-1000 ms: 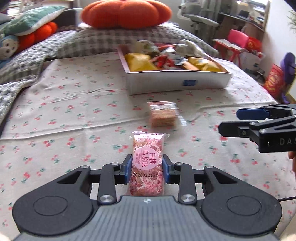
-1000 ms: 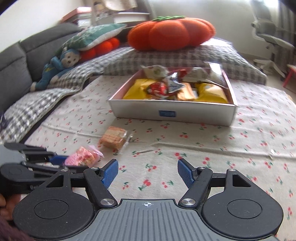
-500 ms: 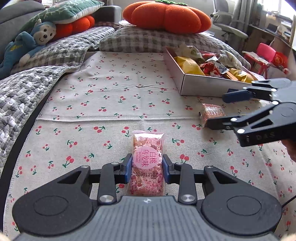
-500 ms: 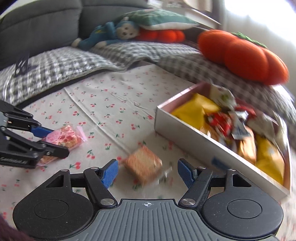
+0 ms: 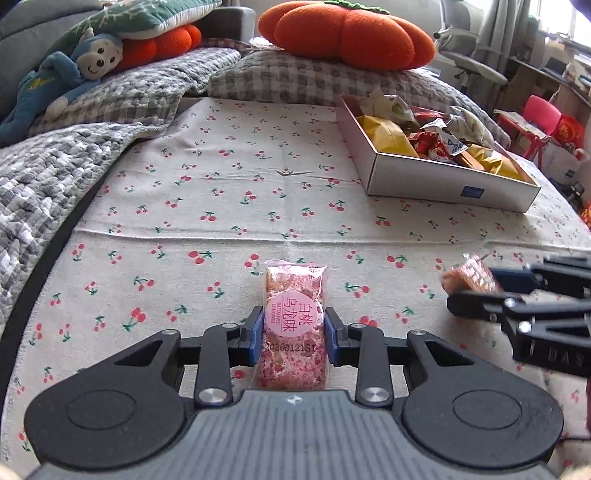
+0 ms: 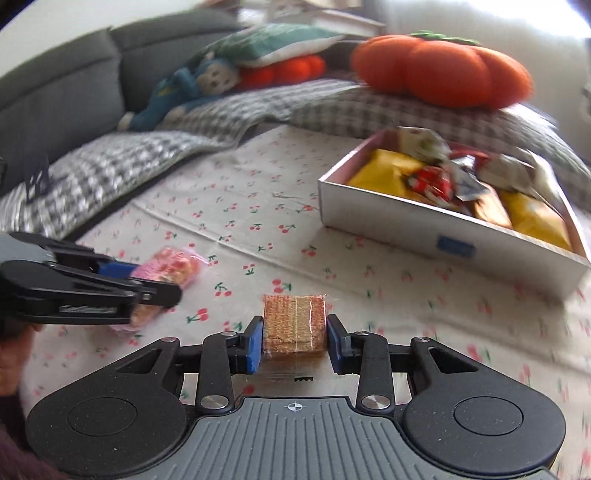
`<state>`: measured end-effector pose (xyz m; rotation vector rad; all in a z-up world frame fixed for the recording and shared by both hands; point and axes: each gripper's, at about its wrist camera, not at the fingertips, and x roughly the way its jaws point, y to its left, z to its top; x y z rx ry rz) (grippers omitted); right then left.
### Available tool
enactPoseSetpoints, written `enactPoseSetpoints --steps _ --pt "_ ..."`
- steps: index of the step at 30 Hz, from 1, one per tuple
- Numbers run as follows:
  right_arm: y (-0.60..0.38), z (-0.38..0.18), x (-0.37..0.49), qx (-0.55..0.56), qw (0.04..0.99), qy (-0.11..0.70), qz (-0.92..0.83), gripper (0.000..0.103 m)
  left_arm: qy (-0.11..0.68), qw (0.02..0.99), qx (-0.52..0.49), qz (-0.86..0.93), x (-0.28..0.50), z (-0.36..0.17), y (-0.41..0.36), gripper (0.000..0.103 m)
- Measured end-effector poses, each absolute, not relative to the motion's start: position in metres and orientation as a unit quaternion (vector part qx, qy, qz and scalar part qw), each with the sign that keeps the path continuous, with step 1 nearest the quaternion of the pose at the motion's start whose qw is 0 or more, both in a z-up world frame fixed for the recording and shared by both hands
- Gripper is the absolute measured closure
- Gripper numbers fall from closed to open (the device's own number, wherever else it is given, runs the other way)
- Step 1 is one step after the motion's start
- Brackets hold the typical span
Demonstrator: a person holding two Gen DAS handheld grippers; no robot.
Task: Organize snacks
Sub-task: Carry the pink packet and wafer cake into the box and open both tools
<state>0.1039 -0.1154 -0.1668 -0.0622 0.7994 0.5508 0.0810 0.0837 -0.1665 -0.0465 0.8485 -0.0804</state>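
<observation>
My left gripper (image 5: pixel 294 338) is shut on a pink wrapped snack bar (image 5: pixel 293 325) with a round pink label, held just above the cherry-print cloth. It also shows in the right wrist view (image 6: pixel 173 266). My right gripper (image 6: pixel 294 341) is shut on a brown wafer snack (image 6: pixel 294 325) in clear wrap, also seen at the right in the left wrist view (image 5: pixel 467 277). A silver snack box (image 5: pixel 443 181) holding several yellow, red and white packets stands to the far right, also in the right wrist view (image 6: pixel 424 229).
The cherry-print cloth (image 5: pixel 240 184) covers the bed. Checked pillows (image 5: pixel 306 77), an orange pumpkin cushion (image 5: pixel 347 33) and a blue monkey toy (image 5: pixel 62 81) lie at the back and left. Chairs and clutter stand beyond the right edge.
My right gripper has moved down over the wafer snack and shut on it. My left gripper still holds the pink bar and has turned a little left.
</observation>
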Motion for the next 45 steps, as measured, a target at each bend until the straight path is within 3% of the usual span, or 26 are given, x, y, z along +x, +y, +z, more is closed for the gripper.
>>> enactPoseSetpoints --steps 28,45 --pt "-0.200 -0.124 0.118 0.021 0.916 0.371 0.152 0.069 0.386 0.917 0.009 -0.101 0.121 -0.125 0.002 0.074" --pt "-0.195 -0.118 0.249 0.033 0.916 0.381 0.118 0.069 0.389 0.913 -0.011 -0.120 0.233 -0.122 -0.027 0.074"
